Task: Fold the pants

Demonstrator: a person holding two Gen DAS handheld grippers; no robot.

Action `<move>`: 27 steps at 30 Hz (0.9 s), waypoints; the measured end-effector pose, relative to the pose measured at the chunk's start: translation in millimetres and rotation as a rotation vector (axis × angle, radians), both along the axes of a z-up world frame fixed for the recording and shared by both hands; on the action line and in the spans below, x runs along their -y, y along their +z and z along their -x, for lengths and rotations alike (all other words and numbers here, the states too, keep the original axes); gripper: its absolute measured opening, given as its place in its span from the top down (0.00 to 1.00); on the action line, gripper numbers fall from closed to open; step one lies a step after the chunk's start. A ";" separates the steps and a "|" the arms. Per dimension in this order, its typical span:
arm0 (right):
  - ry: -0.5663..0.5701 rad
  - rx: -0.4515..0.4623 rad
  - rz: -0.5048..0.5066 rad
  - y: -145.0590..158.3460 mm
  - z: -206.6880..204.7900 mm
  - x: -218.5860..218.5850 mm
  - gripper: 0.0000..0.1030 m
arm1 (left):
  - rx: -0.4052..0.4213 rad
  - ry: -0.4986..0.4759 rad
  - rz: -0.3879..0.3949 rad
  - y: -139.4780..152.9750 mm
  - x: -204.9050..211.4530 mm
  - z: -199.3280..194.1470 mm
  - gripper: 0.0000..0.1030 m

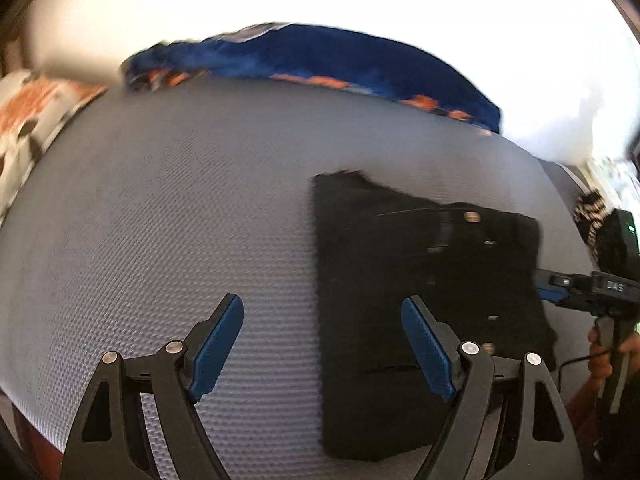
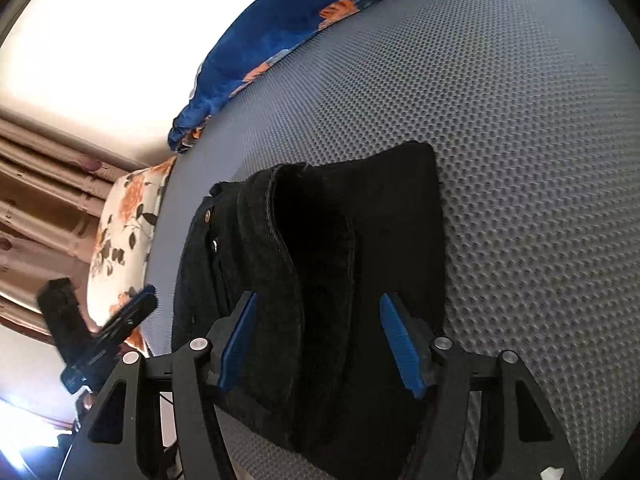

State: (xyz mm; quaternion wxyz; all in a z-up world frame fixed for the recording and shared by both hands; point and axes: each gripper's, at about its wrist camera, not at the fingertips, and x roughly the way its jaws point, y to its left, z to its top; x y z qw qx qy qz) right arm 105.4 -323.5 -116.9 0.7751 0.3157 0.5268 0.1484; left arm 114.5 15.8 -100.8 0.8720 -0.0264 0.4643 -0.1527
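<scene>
Black pants [image 1: 420, 280] folded into a compact rectangle, lying flat on the grey textured mattress [image 1: 180, 220], toward its near right side. Waistband with metal buttons faces the right; top layer edge slightly raised, thick.

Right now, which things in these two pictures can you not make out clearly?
- Right wrist view: whether the right gripper presses the black pants; the fabric fills the gap between its jaws.
- Right wrist view: the near end of the pants, hidden behind the gripper.
- Left wrist view: the blue floral blanket, blurred, with glare above it.
- Left wrist view: the hand on the right gripper, cut off by the edge.
- Left gripper: open, nothing between its jaws.
</scene>
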 end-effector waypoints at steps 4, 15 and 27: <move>0.000 0.032 -0.046 -5.3 -10.6 -4.1 0.50 | -0.037 0.021 -0.008 -15.1 -9.5 -2.3 0.21; -0.020 0.071 -0.043 23.5 -19.3 -26.4 0.89 | -0.022 0.015 0.008 -13.7 -1.7 -9.2 0.21; -0.144 0.021 0.062 19.4 -11.8 17.4 0.90 | 0.028 -0.094 -0.042 -3.6 42.2 -9.8 0.21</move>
